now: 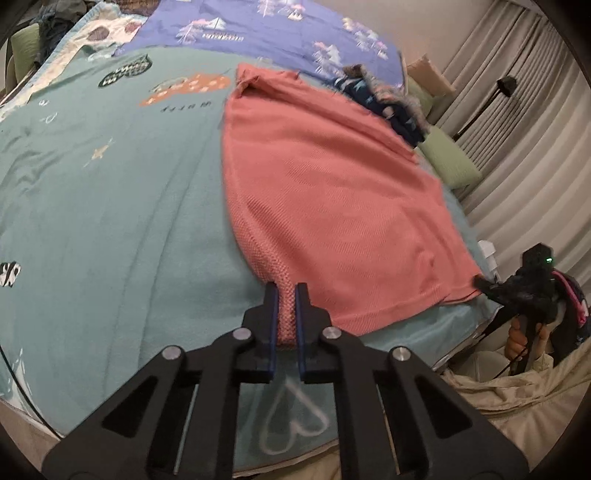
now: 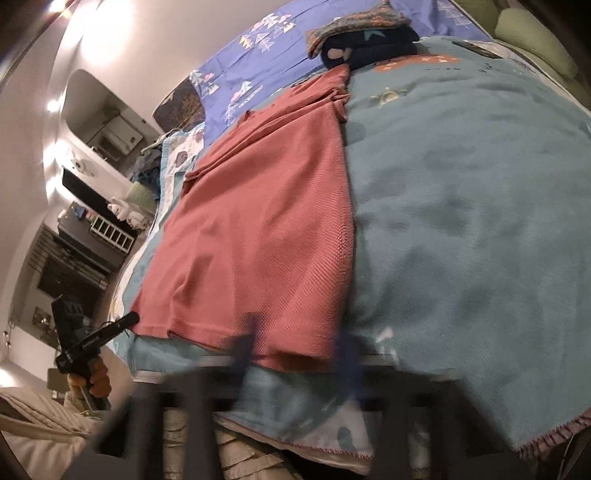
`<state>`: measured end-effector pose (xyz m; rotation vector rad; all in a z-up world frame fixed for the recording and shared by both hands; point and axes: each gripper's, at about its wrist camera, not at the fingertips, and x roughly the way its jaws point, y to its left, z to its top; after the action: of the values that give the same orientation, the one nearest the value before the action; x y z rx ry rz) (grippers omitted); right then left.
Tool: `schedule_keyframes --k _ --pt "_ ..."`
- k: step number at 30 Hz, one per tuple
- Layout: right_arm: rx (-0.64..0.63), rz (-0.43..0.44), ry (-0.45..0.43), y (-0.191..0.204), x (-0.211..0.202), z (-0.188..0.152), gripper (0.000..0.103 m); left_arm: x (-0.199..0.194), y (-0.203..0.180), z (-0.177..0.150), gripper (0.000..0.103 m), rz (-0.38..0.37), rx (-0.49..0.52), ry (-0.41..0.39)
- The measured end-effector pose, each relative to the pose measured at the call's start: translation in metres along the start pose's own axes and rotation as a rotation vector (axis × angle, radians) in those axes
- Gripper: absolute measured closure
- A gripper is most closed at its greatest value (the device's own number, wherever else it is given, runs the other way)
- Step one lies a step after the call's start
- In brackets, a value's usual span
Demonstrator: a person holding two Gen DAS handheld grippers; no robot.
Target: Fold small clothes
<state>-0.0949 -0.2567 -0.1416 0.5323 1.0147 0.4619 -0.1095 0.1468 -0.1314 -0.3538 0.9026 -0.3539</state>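
Scene: bed covered w/ teal blanket (image 1: 110,221); a salmon-pink knit garment (image 1: 325,206) lies spread flat on it, reaching from the bed's near edge toward the purple sheet (image 1: 266,33) at the far side.
Garment position: hem along the near edge of the bed; top end beside a small pile of dark navy clothes (image 1: 388,107).
Left gripper (image 1: 286,291): jaws clenched on the garment's near hem corner; a strip of pink waffle knit is pinched between the blue pads.
Right gripper (image 1: 480,283): seen from left wrist cam at the opposite hem corner, tips at the cloth, jaws drawn together; its own cam is motion-blurred, so whether cloth is actually caught I cannot tell.
Hand: person's hand (image 1: 524,338) on the right gripper's handle, just off the bed's near edge.
Handling, est.: light, soft, limp, no stiffness; will sag between the two grips and drag on the fuzzy blanket. Not fragile, not slippery; textured knit should hold in the pads.
Where to hold: the two hem corners, as now; lift both evenly so fabric stays taut, else it bunches.
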Motion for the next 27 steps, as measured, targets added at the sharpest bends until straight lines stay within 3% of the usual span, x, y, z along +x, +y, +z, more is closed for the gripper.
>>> schedule_keyframes --k 6,10,16,20,27 --pt "-0.042 0.083 -0.107 0.018 -0.025 0.013 0.097 -0.04 -0.011 0.022 0.094 -0.078 0.031 -0.148" --pt "-0.076 0.148 -0.226 0.033 -0.059 0.029 0.097 -0.068 -0.018 0.044 0.094 -0.082 0.058 -0.252" --pt "-0.166 0.19 -0.333 0.065 -0.099 0.051 0.097 -0.103 -0.033 0.069 0.094 -0.078 0.117 -0.376" --pt "-0.236 0.155 -0.363 0.083 -0.107 0.062 0.097 -0.104 -0.037 0.081 0.094 -0.065 0.15 -0.389" --pt "-0.206 0.153 -0.384 0.082 -0.103 0.079 0.097 -0.092 -0.034 0.108 0.094 -0.057 0.157 -0.4"
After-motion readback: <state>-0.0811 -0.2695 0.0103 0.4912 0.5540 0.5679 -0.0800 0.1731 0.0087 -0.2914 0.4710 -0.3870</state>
